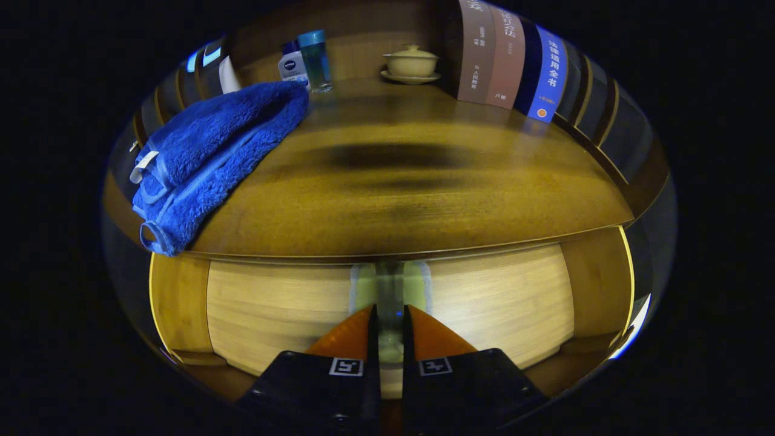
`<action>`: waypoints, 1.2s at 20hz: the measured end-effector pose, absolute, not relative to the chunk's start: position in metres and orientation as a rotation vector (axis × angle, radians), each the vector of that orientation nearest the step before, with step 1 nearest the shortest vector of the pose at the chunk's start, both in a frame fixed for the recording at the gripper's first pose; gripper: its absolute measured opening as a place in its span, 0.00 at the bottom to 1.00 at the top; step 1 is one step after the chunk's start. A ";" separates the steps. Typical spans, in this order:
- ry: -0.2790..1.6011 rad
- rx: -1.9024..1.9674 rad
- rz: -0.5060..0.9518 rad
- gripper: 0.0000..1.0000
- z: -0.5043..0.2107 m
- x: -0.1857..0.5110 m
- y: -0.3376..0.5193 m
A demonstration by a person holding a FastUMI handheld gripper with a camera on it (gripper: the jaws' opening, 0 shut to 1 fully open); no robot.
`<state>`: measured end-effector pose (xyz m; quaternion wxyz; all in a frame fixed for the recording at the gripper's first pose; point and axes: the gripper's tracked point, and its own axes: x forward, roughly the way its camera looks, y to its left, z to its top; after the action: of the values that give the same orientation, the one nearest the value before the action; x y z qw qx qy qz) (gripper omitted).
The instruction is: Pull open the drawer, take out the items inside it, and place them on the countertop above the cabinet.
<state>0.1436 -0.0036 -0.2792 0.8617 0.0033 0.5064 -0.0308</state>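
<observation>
Gripper view, tool [390, 315] clamping upright (vertical) drawer handle [390, 284]

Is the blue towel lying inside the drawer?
No, the blue towel lies on the countertop, hanging over its edge, above the drawer whose handle the gripper holds.

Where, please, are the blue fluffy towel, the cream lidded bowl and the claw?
blue fluffy towel [212, 148], gripper view, middle of its pile.
cream lidded bowl [412, 62], gripper view, its side.
claw [390, 318], gripper view, narrow gap between fingertips.

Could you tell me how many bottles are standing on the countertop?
2: a white bottle and a blue-capped clear bottle, side by side behind the blue towel; others may hide behind it.
</observation>
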 end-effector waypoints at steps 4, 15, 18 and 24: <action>1.070 0.021 -0.072 0.18 -0.258 0.135 -0.003; 1.081 0.021 0.011 0.18 -0.160 0.095 0.022; 0.997 0.017 0.009 0.18 -0.127 0.113 0.021; 0.954 -0.010 -0.026 0.18 -0.128 0.188 0.013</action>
<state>0.1880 0.0132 -0.1276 0.8882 -0.0047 0.4592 -0.0124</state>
